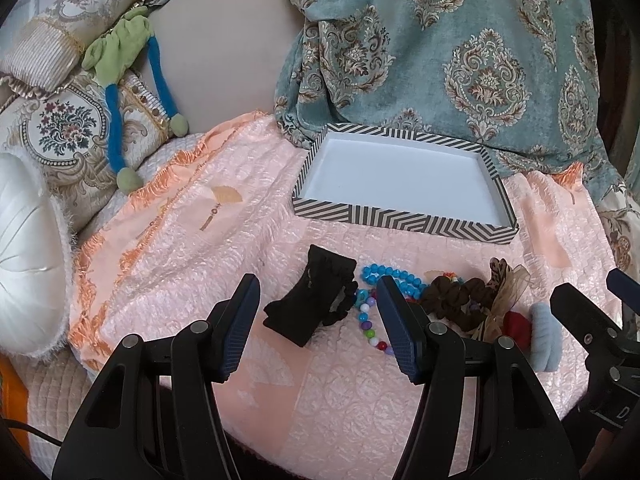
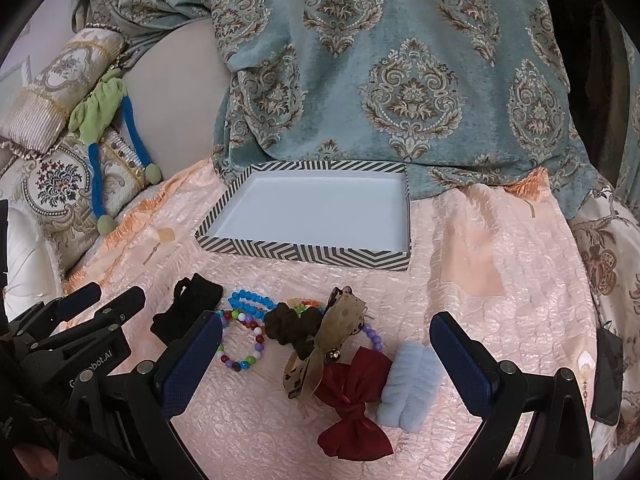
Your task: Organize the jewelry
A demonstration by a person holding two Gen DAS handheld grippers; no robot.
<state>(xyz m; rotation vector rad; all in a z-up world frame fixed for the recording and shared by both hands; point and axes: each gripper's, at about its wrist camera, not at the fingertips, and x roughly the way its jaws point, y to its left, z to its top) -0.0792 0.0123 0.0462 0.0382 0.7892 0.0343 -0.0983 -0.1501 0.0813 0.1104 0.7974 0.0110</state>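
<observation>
An empty zigzag-striped tray (image 1: 400,222) (image 2: 304,256) lies on the pink quilt. In front of it lies a row of accessories: a black hair clip (image 1: 312,300) (image 2: 188,308), a blue bead bracelet (image 1: 394,278) (image 2: 250,302), a multicolour bead bracelet (image 1: 370,326) (image 2: 240,342), a brown scrunchie (image 1: 456,300) (image 2: 290,326), a leopard-print bow (image 2: 324,344), a red bow (image 2: 354,396) and a pale blue fuzzy clip (image 1: 544,336) (image 2: 412,386). My left gripper (image 1: 316,320) is open over the black clip. My right gripper (image 2: 326,364) is open over the bows.
A teal patterned curtain (image 2: 400,80) hangs behind the tray. Embroidered cushions (image 1: 68,128), a green and blue soft toy (image 1: 120,52) and a white round cushion (image 1: 24,256) lie at the left. The quilt's edge falls off in front.
</observation>
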